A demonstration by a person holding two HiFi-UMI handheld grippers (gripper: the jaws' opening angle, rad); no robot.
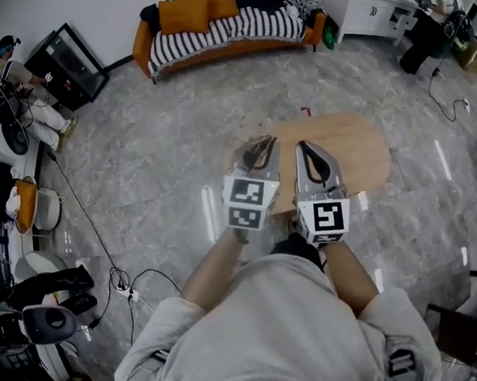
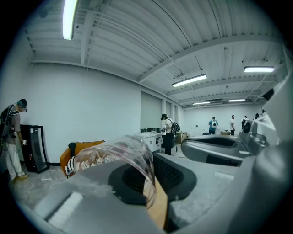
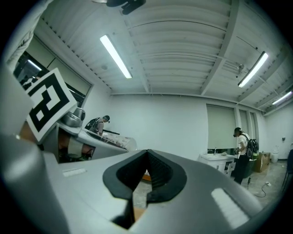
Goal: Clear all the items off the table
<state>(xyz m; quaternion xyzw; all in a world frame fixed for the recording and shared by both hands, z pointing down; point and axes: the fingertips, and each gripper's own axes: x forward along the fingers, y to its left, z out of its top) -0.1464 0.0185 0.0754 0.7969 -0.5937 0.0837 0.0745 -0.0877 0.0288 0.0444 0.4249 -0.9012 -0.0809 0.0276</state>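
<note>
The grey marble floor (image 1: 187,117) is glossy and has veins. Far behind the table stands an orange sofa (image 1: 225,26) with a striped blanket. The table (image 1: 355,149) is a rounded top of pale, smooth wood. Over the near edge of the table, the left gripper (image 1: 265,143) clamps a thin, curved piece of clear plastic (image 2: 123,151) between its dark ribbed pads. Beside it, the right gripper (image 1: 305,148) has its jaws pressed together with nothing between them.

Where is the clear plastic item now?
The clear plastic item sits in the jaws of the left gripper, over the wooden table, beside the right gripper.
</note>
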